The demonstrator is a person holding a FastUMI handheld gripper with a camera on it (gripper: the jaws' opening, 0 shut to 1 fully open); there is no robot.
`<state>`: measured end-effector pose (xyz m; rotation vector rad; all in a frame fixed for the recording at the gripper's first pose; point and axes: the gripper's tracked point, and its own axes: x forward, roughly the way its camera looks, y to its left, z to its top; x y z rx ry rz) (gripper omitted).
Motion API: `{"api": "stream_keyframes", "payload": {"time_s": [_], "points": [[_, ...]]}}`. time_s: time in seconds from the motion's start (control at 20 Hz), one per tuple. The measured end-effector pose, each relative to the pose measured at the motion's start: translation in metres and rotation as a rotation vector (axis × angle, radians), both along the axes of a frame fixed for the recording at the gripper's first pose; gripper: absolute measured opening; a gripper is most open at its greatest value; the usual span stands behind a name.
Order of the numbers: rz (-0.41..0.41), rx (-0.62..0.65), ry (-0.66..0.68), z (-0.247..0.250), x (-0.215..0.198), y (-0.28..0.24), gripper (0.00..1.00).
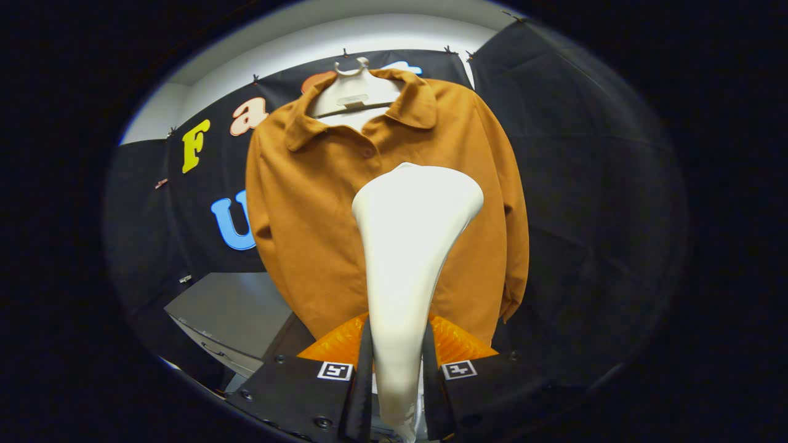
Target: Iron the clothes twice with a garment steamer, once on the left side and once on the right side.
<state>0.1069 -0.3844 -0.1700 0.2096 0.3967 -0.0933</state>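
A: What is the gripper (pixel 397 375) doing?

B: Its fingers are clamping the garment steamer (pixel 409 246) by the neck, one on either side, both pressing on it. The steamer's long axis is running straight ahead of the jaws and flaring into a broad head.

A: And the shirt (pixel 320 221), taking that head as the landmark?

B: The brown shirt is hanging just beyond the head on a white hanger (pixel 354 92), collar above it, hem below. The head is sitting over the shirt's middle, with cloth spreading out to both sides. Whether it is touching the cloth cannot be told.

A: So the coming move?

B: Probably a pass down one half; the head is needing a sideways shift off the middle first.
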Motion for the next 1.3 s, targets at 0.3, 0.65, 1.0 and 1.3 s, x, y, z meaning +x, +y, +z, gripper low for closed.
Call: {"api": "stream_keyframes", "payload": {"time_s": [0.3, 0.65, 1.0, 1.3], "points": [[0.084, -0.045, -0.143, 0.067, 0.012, 0.084, 0.38], [0.188, -0.006, -0.208, 0.107, 0.031, 0.192, 0.38], [0.258, 0.028, -0.245, 0.131, 0.032, 0.271, 0.38], [0.202, -0.028, -0.294, 0.141, 0.015, 0.315, 0.38]]}}
